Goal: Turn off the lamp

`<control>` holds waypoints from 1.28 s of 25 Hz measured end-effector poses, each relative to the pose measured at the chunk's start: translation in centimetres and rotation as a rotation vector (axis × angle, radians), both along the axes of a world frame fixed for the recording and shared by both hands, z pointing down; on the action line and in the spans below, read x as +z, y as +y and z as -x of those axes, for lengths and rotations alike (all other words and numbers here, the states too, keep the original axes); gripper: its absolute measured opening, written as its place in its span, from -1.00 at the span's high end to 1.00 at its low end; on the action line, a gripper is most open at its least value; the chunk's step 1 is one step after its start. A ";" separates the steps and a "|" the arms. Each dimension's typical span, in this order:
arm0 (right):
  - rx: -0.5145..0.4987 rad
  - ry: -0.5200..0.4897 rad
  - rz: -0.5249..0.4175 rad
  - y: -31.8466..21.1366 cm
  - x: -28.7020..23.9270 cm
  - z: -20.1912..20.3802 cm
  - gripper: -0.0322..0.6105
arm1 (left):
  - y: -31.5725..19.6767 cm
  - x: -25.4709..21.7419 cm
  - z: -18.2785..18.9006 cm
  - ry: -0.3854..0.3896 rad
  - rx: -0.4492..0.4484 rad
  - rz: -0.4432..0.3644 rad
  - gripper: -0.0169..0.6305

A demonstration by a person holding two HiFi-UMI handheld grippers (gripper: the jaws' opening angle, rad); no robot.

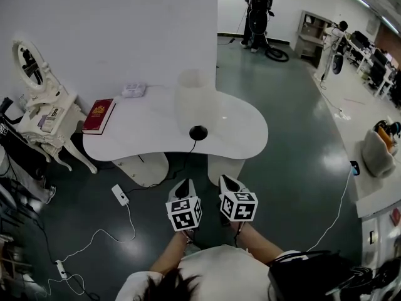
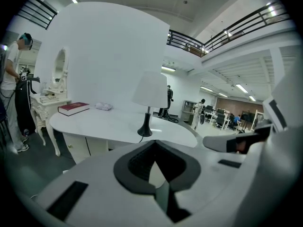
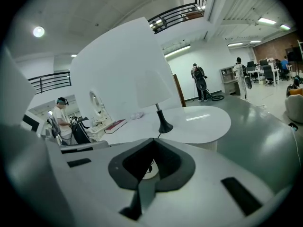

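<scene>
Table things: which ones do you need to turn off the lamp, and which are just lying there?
For the job: lamp, cord, left gripper, right gripper.
Just lying about: red book, white packet.

Your table [image 1: 150, 140] top looks smooth and slightly glossy, and the dark floor [image 1: 301, 162] shines. The lamp [image 1: 195, 99] has a matt white shade.

1 lamp [image 1: 195, 100], 1 table [image 1: 141, 138], 1 red bk [image 1: 99, 116], 1 oval mirror [image 1: 28, 64], 2 tools (L tool [image 1: 183, 185], R tool [image 1: 227, 181])
</scene>
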State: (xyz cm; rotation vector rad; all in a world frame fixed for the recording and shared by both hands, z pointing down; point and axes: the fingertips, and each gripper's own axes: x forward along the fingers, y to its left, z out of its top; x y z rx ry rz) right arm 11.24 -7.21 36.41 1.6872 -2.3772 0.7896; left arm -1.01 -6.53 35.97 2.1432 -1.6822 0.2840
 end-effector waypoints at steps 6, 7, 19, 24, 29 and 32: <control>-0.026 0.017 -0.024 0.0 -0.7 -0.4 0.90 | 0.2 -0.2 -1.0 0.004 -0.004 -0.009 0.92; -0.034 0.022 -0.027 0.0 -0.8 -0.4 0.90 | 0.1 -0.2 -1.1 0.006 -0.005 -0.009 0.92; -0.057 0.041 -0.035 -0.4 -0.9 0.7 0.90 | -0.3 0.0 -0.6 0.012 -0.004 -0.012 0.92; -0.058 0.051 -0.035 -0.9 -0.9 1.1 0.90 | -0.8 -0.1 0.2 0.014 -0.014 -0.015 0.92; -0.051 0.057 -0.031 -1.2 -0.7 1.3 0.90 | -1.4 0.1 0.9 0.016 -0.018 -0.013 0.92; -0.053 0.060 -0.031 -1.3 -0.6 1.5 0.90 | -1.6 0.4 1.3 0.020 -0.026 -0.009 0.92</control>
